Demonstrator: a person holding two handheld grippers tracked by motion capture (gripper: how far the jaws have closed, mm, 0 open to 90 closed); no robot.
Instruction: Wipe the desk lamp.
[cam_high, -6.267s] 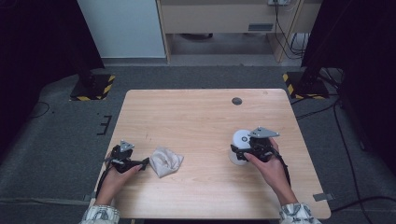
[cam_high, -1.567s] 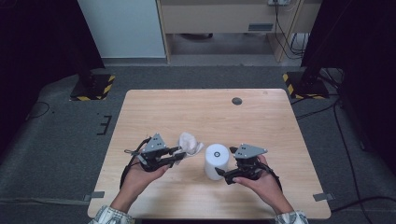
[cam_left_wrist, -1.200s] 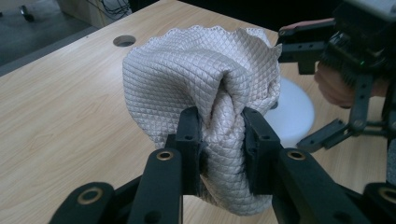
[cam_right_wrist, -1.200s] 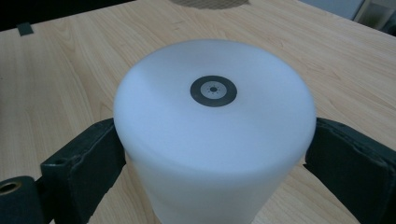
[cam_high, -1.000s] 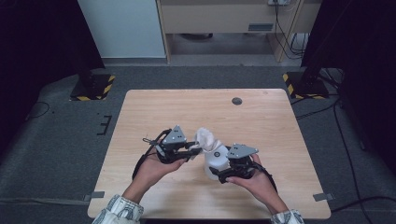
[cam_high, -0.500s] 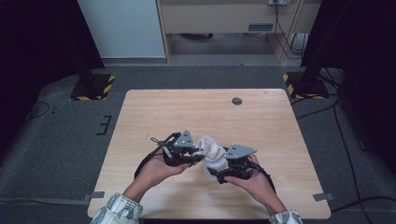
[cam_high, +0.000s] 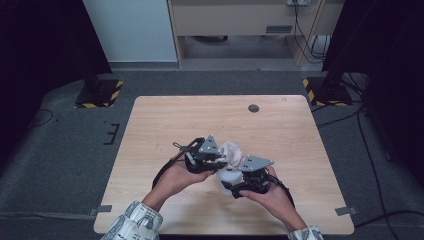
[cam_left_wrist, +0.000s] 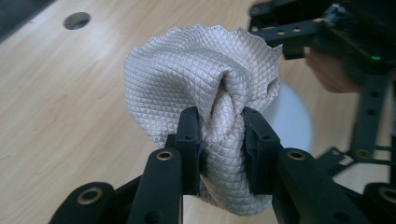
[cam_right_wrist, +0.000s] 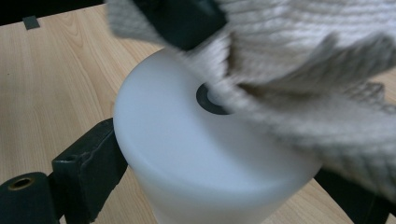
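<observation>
My left claw (cam_left_wrist: 219, 128) is pinching a bunched grey cloth (cam_left_wrist: 201, 79), jaws closed tight on its folds. My right claw (cam_right_wrist: 205, 186) is clamping a white cylinder (cam_right_wrist: 205, 154) by its sides, above the table (cam_high: 165, 120). The cloth is lying against the cylinder's top.

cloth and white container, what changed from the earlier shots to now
The left gripper took hold of the cloth at the table's left and carried it right to the centre, over the white container. The right gripper, clamped on the container, brought it from the right side to the centre. The small dark hole in the table stayed put.
</observation>
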